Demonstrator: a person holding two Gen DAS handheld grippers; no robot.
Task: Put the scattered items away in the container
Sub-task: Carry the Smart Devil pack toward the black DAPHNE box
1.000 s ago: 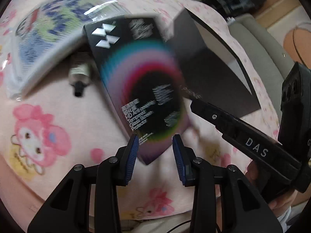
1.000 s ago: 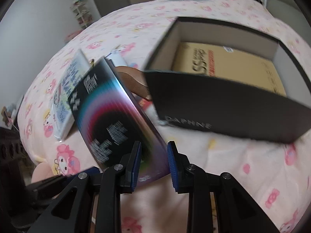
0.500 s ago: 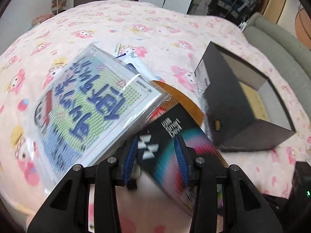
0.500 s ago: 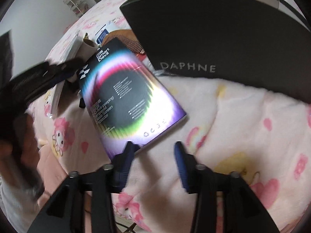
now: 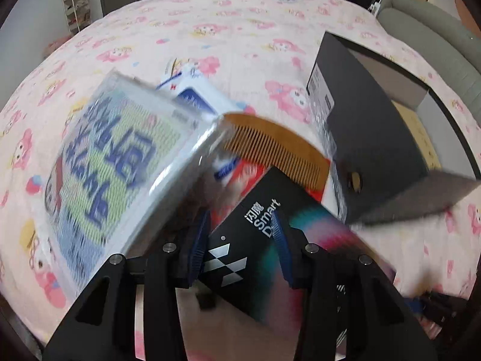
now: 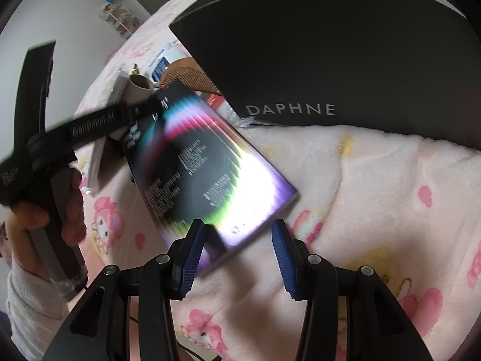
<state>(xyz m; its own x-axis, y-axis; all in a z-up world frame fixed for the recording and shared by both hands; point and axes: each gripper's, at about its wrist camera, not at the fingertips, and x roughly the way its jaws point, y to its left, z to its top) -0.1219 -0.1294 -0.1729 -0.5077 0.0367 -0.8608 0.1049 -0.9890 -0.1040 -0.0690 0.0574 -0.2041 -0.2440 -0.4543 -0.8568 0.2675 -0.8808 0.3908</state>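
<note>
A black screen-protector box with a rainbow ring (image 6: 207,165) lies on the pink blanket in front of the black DAPHNE box (image 6: 330,48). My right gripper (image 6: 237,254) is open, its jaws just behind the box's near corner. My left gripper (image 5: 239,243) is open over the far end of the same box (image 5: 258,240). In the left wrist view a wrapped blue-and-green pack (image 5: 114,162) leans at the left, a wooden comb (image 5: 273,144) lies ahead, and the open DAPHNE box (image 5: 375,138) stands at the right.
A blue-and-white packet (image 5: 192,93) and a red pack (image 5: 249,174) lie under the comb. A small metal-tipped item (image 6: 136,82) lies by the pack. A grey sofa (image 5: 430,36) borders the bed at the right. The left gripper's body and hand (image 6: 51,162) fill the right wrist view's left side.
My right gripper let go of the rainbow box, which dropped flat onto the blanket, and its jaws opened wide. My left gripper swung up and forward over the box's far end.
</note>
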